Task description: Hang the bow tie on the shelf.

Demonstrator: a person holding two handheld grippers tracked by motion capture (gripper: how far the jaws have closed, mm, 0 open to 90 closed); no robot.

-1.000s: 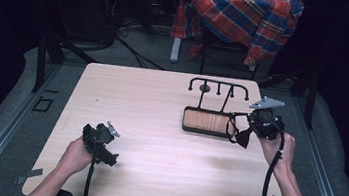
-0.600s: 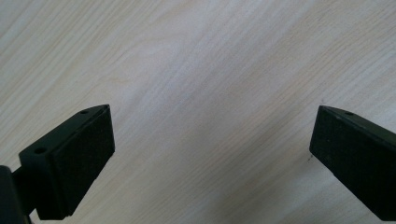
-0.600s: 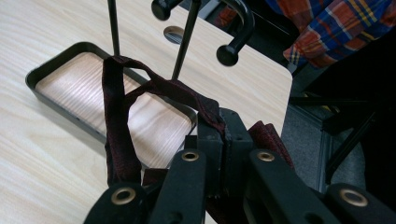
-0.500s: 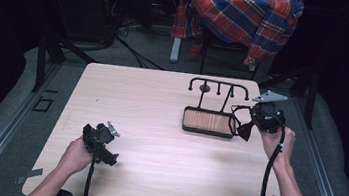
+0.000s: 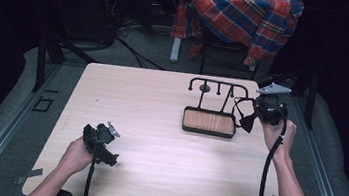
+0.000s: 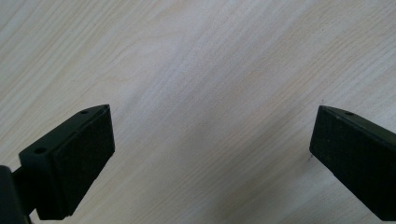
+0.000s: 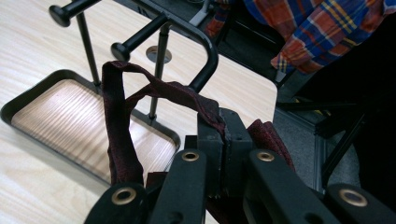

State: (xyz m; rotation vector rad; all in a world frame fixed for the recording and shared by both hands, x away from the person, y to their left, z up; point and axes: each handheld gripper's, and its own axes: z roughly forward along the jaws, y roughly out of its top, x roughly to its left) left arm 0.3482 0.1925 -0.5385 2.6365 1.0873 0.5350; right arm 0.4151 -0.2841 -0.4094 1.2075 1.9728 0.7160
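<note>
Right gripper (image 7: 223, 140) is clamped on the dark red strap (image 7: 122, 126), which loops up-left toward the rack (image 7: 187, 35); left gripper (image 6: 210, 154) sits wide apart, lower left.

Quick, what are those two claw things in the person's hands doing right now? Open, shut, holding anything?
Left gripper: open, jaws wide apart over the pale wooden table, holding nothing.
Right gripper: shut on a dark maroon fabric strap, beside the black metal rack.

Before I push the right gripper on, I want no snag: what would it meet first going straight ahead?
Probably the black rack: its curved end rail stands just beyond the right gripper, jaws shut on the dark red strap. Depth is unclear, so it may pass beside it.
</note>
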